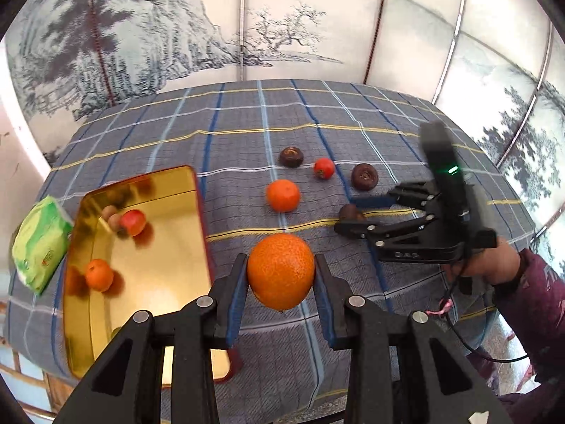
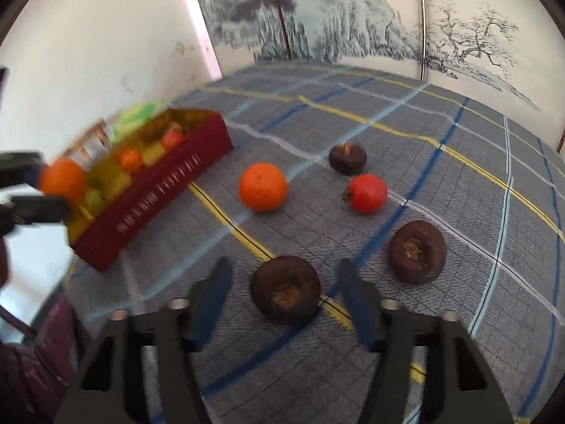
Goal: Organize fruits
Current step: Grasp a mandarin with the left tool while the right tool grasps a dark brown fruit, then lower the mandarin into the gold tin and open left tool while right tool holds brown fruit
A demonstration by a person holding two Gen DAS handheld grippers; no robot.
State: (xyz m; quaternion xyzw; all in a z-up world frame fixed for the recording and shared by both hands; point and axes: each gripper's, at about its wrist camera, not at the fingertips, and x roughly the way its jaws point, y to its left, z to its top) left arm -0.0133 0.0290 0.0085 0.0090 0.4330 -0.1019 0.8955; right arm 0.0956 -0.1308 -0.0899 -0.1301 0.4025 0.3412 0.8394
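Observation:
My left gripper [image 1: 280,275] is shut on a large orange [image 1: 280,271] and holds it above the cloth, just right of the gold-lined red tin [image 1: 155,190]. The tin holds a small orange [image 1: 99,274], a red fruit [image 1: 133,222] and brown fruits. My right gripper [image 2: 284,289] is open, its fingers on either side of a dark brown fruit [image 2: 285,293] on the cloth; it also shows in the left wrist view [image 1: 348,217]. On the cloth lie another orange [image 2: 262,186], a red fruit [image 2: 367,193] and two more dark brown fruits [image 2: 417,251] [image 2: 347,158].
A blue plaid cloth [image 1: 247,113] covers the table. A green packet [image 1: 40,240] lies left of the tin at the table's edge. Painted screen panels [image 1: 212,17] stand behind the table. A white wall [image 2: 88,35] is at the left.

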